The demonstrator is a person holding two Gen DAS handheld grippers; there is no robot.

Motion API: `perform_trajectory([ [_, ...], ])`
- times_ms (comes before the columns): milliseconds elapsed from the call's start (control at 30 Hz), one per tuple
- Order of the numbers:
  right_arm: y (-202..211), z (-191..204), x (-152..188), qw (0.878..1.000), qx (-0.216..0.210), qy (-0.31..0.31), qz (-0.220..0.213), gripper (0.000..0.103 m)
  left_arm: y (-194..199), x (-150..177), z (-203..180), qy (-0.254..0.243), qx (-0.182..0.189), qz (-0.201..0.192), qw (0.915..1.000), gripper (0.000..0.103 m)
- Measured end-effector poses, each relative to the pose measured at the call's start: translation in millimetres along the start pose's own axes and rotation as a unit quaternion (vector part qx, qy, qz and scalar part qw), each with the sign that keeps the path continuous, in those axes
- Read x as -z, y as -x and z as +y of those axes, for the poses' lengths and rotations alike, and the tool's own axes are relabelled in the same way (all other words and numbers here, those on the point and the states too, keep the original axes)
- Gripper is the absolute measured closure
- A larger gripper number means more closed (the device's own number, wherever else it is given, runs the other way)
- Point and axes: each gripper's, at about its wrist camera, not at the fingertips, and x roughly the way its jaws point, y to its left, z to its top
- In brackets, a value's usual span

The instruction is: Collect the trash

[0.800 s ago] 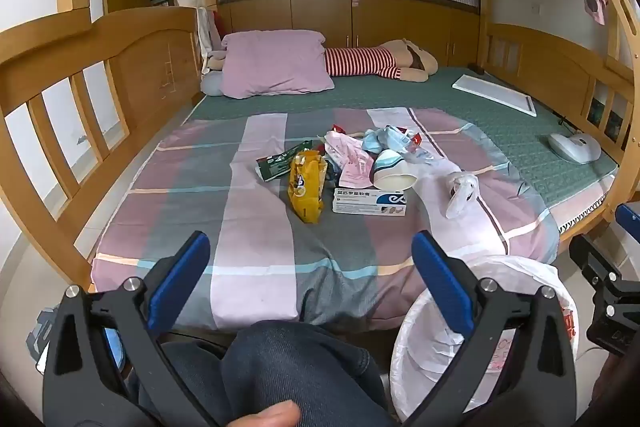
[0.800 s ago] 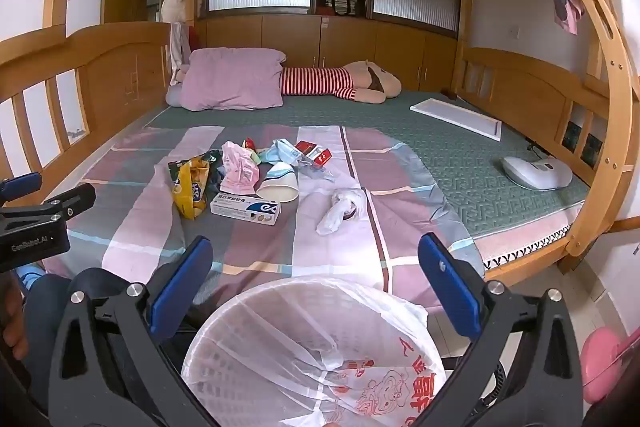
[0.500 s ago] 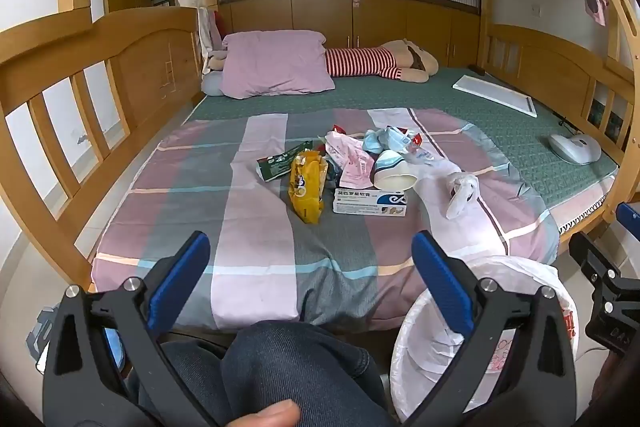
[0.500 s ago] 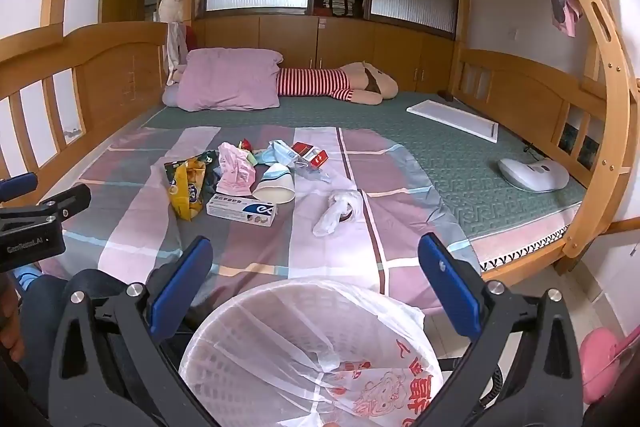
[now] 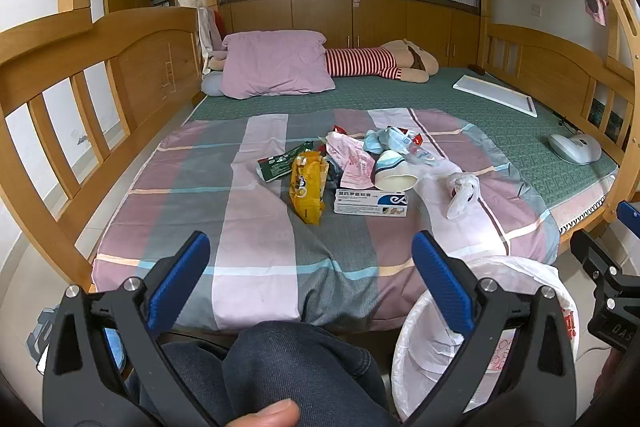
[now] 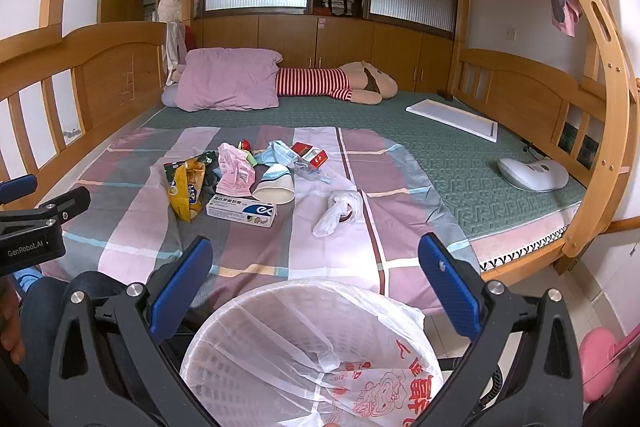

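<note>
Trash lies in a heap on the striped blanket: a yellow snack bag, a white and blue box, a paper cup, a pink wrapper, a green packet and a crumpled white plastic bag. The same heap shows in the right wrist view, with the yellow bag, box and plastic bag. A bin lined with a white bag stands on the floor below the bed. My left gripper is open and empty, short of the heap. My right gripper is open and empty above the bin.
A pink pillow and a striped plush toy lie at the bed's far end. A white board and a white device lie on the green mat at right. Wooden rails flank the bed. A knee is below my left gripper.
Both views have shifted only slightly; the right gripper has risen a little over the bin. Both grippers stay open and empty.
</note>
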Motion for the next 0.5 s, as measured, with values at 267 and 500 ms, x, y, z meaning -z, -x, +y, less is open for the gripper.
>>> perform_trajectory([
  [267, -3.5, -1.2, -2.7, 1.000, 0.000, -0.002, 0.002, 0.002, -0.1, 0.0, 0.0, 0.000, 0.000, 0.000, 1.0000, 0.003],
  [500, -3.5, -0.9, -2.7, 1.000, 0.001, -0.001, 0.002, 0.002, -0.1, 0.0, 0.1, 0.000, 0.000, 0.000, 1.0000, 0.003],
])
